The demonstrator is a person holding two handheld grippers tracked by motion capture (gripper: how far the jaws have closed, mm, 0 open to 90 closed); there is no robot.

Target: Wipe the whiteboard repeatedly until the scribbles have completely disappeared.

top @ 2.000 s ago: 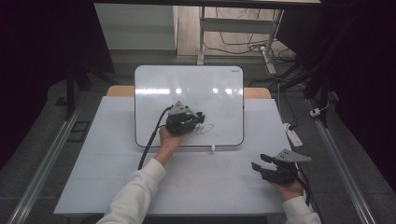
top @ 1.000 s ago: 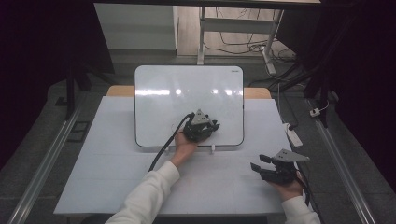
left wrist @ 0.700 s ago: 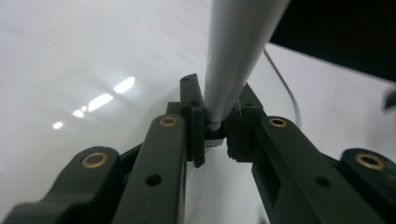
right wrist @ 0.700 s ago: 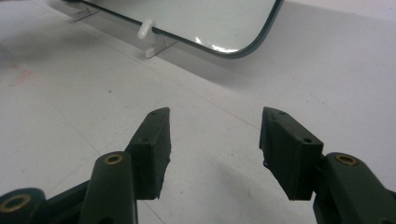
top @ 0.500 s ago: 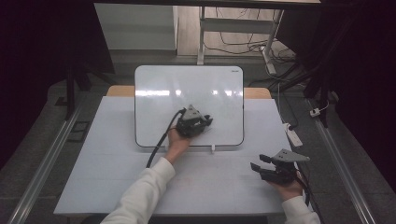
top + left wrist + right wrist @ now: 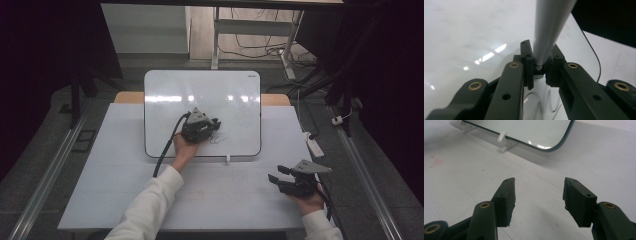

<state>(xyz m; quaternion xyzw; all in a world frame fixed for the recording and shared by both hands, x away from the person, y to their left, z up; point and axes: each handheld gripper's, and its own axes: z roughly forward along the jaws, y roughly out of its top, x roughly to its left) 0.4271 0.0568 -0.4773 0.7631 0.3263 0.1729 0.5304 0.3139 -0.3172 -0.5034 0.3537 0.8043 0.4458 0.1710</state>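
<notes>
A white whiteboard lies on the table, with dark scribbles near its lower middle. My left gripper hovers over the board just left of those scribbles, held from below by a hand in a white sleeve. In the left gripper view the left gripper is shut on a pale grey marker, whose barrel runs up and away from the pads over the glossy board. My right gripper rests low at the table's front right, open. Its fingers stand wide apart over bare tabletop.
The board's rounded near corner and a small white peg at its edge lie ahead of the right gripper. A black cable trails from the left gripper across the board's lower left. A white power strip sits off the table's right edge.
The left gripper with the marker swept right and toward me over the board, then came back left and slightly away. The right gripper stayed where it was.
</notes>
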